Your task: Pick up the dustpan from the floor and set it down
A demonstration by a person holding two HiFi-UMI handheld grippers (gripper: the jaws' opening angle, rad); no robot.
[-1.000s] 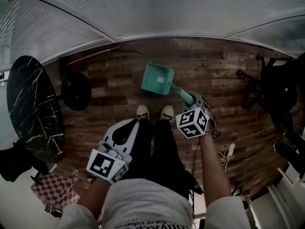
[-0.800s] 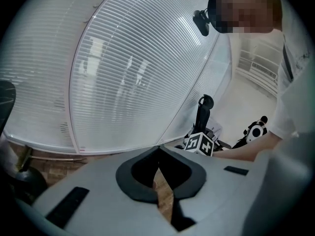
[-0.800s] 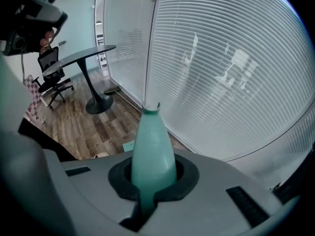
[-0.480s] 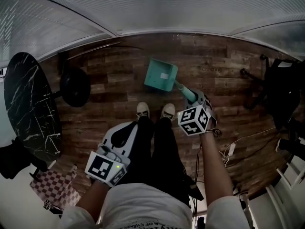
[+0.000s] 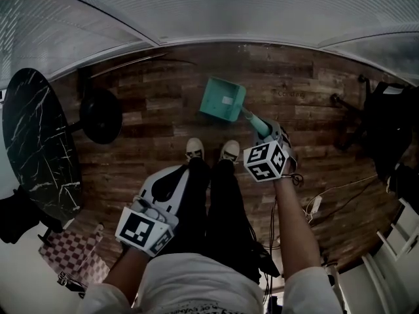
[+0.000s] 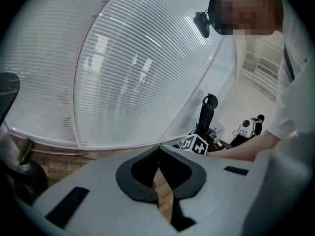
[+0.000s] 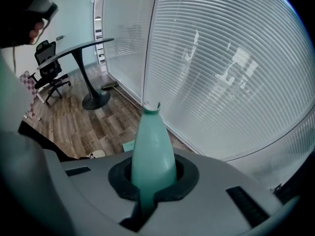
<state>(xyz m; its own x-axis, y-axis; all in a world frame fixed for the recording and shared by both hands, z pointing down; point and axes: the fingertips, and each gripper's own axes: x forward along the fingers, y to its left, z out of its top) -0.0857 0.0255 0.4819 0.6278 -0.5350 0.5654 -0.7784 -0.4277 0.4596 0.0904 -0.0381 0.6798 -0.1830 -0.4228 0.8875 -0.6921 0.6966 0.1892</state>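
Right gripper view shows right gripper [image 7: 153,167] fingers [image 7: 118,179] clamped on dustpan [image 7: 152,141] handle; left gripper [image 6: 158,154] fingers [image 6: 131,181] closed.

- Dark wood-plank floor [image 5: 150,156].
- Curved, ribbed translucent wall [image 5: 216,5] along the floor's far edge.
- Round black marble table [image 5: 36,142] at the left, on a pedestal base [image 5: 99,115].
- Black office chair [image 5: 383,129] at the right.

No readable text in any view
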